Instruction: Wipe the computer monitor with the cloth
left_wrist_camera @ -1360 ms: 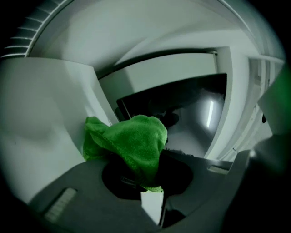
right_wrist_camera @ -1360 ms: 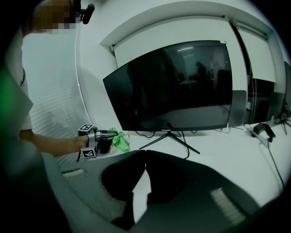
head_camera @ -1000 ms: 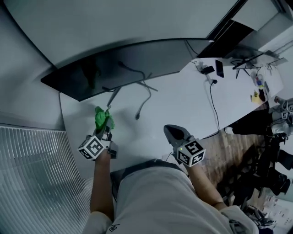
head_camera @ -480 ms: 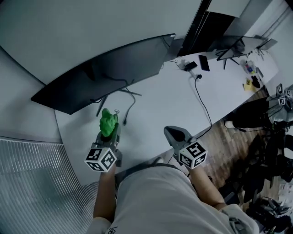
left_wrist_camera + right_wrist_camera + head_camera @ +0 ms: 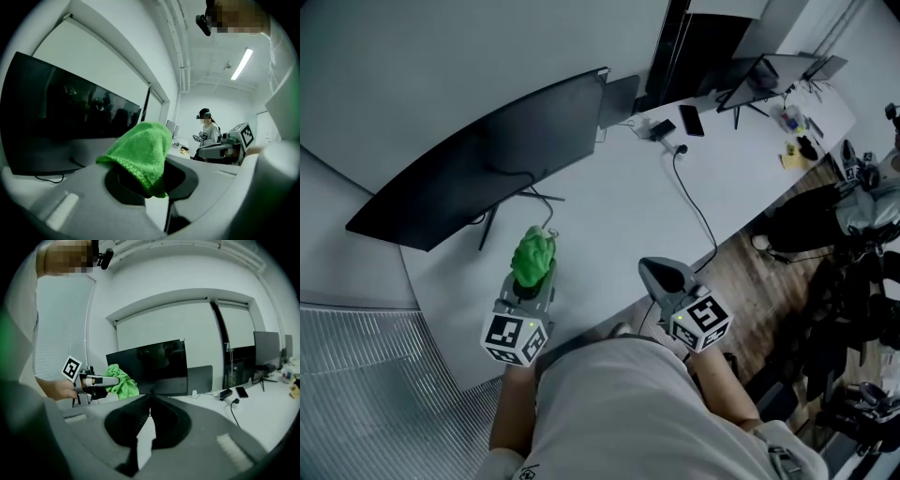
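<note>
A white bench [image 5: 619,220] runs diagonally through the head view. Toward its far end lie a dark phone [image 5: 692,120] and, just beside it, what looks like a power strip [image 5: 660,128]. A black cable [image 5: 696,214] trails from near there to the bench's front edge. Further along stands a second screen [image 5: 759,73] (on a splayed foot), with small clutter past it, a yellow item [image 5: 791,159] among it. Wooden floor [image 5: 741,286] shows beside the bench, and a ribbed grey panel [image 5: 375,375] at lower left. The left gripper view shows a person [image 5: 210,133] wearing headgear at the far end, below a ceiling strip light [image 5: 242,63].
</note>
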{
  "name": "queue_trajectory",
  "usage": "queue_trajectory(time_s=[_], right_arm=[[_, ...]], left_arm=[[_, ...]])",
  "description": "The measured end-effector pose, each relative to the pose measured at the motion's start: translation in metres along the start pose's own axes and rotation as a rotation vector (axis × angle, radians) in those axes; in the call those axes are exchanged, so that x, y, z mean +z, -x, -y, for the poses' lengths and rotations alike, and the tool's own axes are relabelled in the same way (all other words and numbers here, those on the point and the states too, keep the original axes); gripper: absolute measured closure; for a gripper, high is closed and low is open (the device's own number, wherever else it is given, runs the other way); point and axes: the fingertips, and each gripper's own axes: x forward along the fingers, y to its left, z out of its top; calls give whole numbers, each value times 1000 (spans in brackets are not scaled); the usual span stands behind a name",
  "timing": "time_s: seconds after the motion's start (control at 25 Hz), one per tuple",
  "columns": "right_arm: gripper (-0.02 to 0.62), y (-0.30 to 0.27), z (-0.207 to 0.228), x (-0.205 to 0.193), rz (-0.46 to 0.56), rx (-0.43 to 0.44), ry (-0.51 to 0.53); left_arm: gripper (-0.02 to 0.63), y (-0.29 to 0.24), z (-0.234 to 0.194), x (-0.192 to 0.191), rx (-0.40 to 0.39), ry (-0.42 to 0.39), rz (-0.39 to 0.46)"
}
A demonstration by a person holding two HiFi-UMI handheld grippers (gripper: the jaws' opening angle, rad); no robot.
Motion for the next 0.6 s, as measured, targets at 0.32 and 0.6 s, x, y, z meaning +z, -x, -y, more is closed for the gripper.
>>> queue_trajectory(time_s=[0.32,0.6], right_arm=[[592,28,12,5,19,-53,71],[592,42,13,3,29,-76,92]], left_arm=[[541,-12,33,12,-60,-76,36],[541,-14,43,14,-78,-91,44]])
